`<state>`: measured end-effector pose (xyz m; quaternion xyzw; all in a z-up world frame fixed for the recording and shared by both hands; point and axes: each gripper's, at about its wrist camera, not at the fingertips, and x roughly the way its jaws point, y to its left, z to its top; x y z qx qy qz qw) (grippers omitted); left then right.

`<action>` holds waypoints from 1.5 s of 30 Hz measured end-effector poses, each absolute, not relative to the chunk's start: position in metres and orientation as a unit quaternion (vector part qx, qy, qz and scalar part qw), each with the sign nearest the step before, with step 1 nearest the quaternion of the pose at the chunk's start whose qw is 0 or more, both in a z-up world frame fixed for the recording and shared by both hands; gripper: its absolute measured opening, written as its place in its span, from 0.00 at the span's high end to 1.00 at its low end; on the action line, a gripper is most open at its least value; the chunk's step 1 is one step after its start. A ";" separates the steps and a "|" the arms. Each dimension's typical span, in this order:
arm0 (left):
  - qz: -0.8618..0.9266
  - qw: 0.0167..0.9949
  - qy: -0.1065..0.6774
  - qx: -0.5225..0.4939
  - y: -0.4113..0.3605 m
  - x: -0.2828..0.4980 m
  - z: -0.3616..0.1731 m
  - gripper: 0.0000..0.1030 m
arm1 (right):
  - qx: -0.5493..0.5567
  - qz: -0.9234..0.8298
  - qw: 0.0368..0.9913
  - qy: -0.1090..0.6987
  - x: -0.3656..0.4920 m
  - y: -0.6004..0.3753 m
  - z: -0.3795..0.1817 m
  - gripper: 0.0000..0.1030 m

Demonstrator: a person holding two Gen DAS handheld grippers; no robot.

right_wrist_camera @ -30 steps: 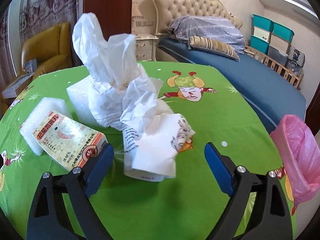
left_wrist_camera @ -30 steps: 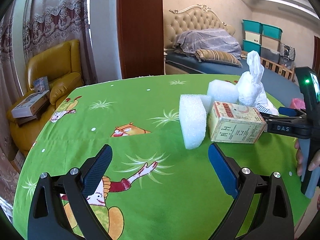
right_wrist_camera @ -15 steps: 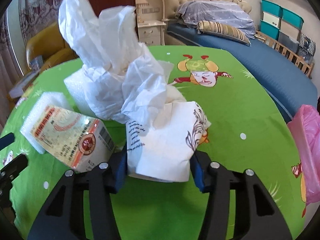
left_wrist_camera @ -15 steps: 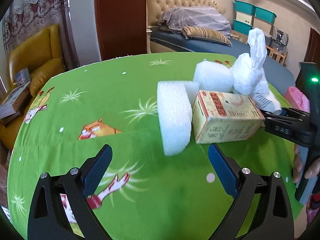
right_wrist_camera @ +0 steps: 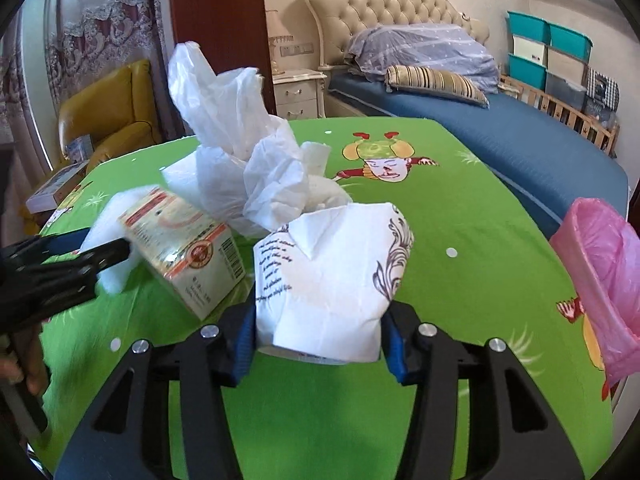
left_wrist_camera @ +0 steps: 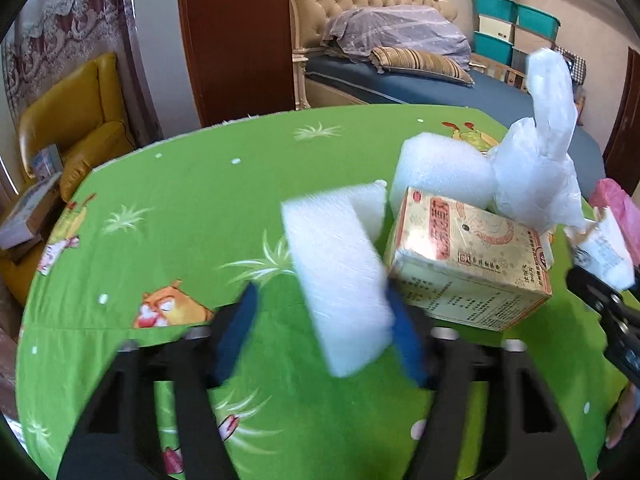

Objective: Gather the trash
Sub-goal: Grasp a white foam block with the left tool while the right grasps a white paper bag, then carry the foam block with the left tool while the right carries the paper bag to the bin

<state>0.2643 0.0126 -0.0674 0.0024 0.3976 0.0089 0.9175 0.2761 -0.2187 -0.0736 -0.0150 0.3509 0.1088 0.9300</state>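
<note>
- Left wrist view: the left tongs are closing around the near white foam block. The right pad is against its side, the left pad is not yet on it, so nothing is gripped so far.
- Risk here: foam is light and squashy. An off-centre pinch near its lower end could tip it or push it into the medicine box just beside it.
- Right wrist view: the right tongs are clenched on the printed paper wad, pads pressing both sides.
- Risk there: the wad is loose paper. A quick swing could let it slide out, or drag the crumpled white plastic bag touching it behind.
- Crowding matters: box, a second foam block and the bag sit bunched together on the green table, and both tongs work close to each other, so a clash is possible.
- Pink bin bag waits at the table's right edge, its mouth looking floppy; a careless drop could miss.
- Bed and yellow armchair stand well apart, no obstacle.
</note>
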 end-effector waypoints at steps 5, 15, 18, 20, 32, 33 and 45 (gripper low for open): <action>0.018 0.935 0.353 -0.009 0.018 0.232 -0.059 0.69 | -0.046 0.122 0.941 0.314 0.240 -0.211 -0.063 0.51; 0.042 0.966 0.252 -0.037 0.038 0.139 -0.034 0.68 | -0.107 0.155 0.953 0.236 0.166 -0.181 -0.039 0.51; 0.050 0.970 0.233 -0.039 0.040 0.121 -0.030 0.68 | -0.122 0.156 0.954 0.225 0.150 -0.173 -0.037 0.51; 0.050 0.973 0.224 -0.038 0.039 0.112 -0.028 0.68 | -0.126 0.154 0.955 0.218 0.146 -0.170 -0.034 0.51; 0.022 0.984 0.175 -0.014 0.012 0.082 -0.002 0.68 | -0.123 0.104 0.977 0.142 0.109 -0.201 0.010 0.51; 0.018 0.985 0.174 -0.012 0.010 0.081 0.000 0.68 | -0.116 0.098 0.979 0.139 0.107 -0.211 0.015 0.51; -0.044 0.985 0.165 0.018 -0.038 0.088 0.015 0.68 | -0.064 0.010 0.988 0.139 0.112 -0.313 0.031 0.50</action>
